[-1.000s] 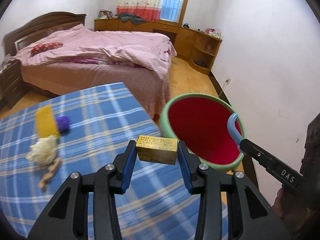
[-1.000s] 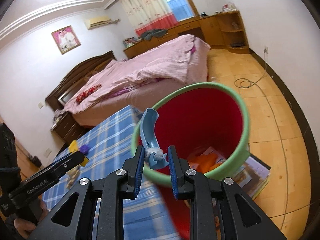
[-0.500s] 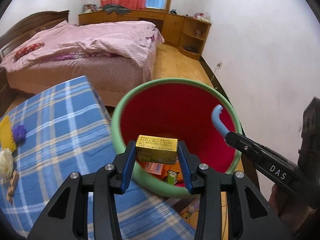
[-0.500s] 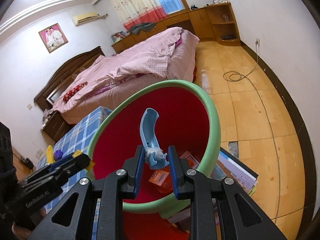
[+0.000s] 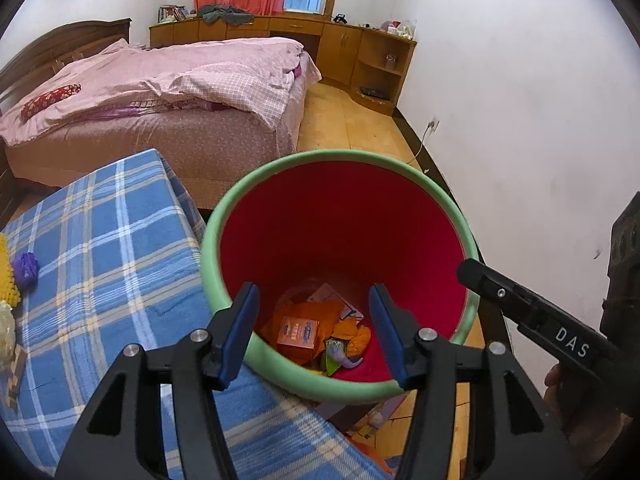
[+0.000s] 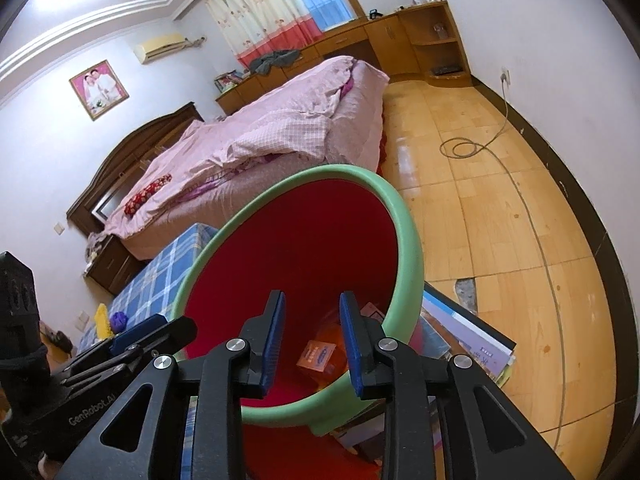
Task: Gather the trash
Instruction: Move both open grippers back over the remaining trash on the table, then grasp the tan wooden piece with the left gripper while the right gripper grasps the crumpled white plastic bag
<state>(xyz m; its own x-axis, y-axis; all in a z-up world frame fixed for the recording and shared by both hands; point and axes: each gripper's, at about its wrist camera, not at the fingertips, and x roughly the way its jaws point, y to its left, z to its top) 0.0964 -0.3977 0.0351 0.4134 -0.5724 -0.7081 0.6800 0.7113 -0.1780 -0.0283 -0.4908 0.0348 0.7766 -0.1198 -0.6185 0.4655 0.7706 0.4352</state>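
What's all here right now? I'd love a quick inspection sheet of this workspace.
Surface: blue plaid cloth on the table.
Job's things: red bin with a green rim, beside the table; orange box and wrappers at its bottom.
Clutter: yellow knit piece, purple ball, books under the bin.
Grippers: left gripper open, fingers empty above the bin, jaws just opened; right gripper open, empty.
Cables: cord across the floor.
Surroundings: pink bed, wooden cabinets.
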